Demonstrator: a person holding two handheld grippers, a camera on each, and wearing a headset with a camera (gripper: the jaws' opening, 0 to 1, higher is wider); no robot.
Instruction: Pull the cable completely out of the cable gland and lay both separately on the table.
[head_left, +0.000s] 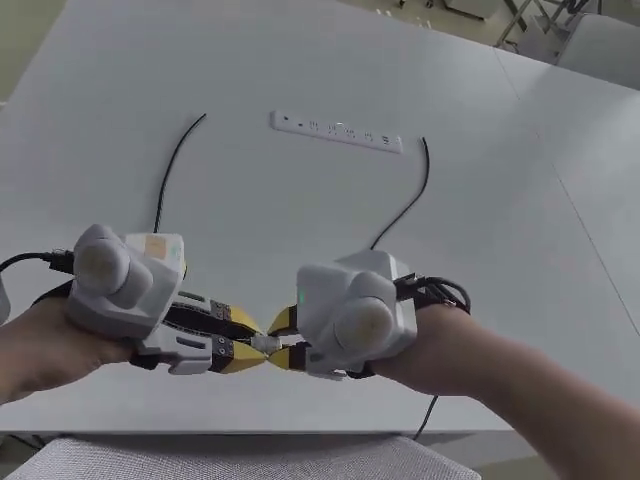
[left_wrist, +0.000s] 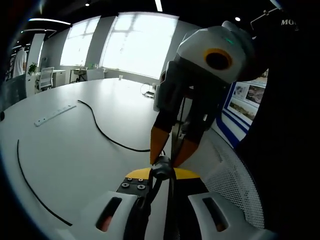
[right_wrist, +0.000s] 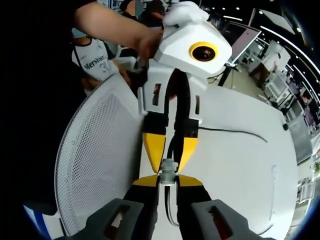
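Between the meeting jaws, cable gland (right_wrist: 168, 170), cable (right_wrist: 172, 142) apparently threaded through it.

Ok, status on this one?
Left gripper shut on cable, right gripper shut on gland, jaws tip to tip. Cable not yet out of gland. Power strip, spare cables lie clear beyond.

Bright, even light falls on the white table (head_left: 300, 60), shadows soft; windows (left_wrist: 135, 45) blow out (strong glare) in the left gripper view; fisheye edges bend.
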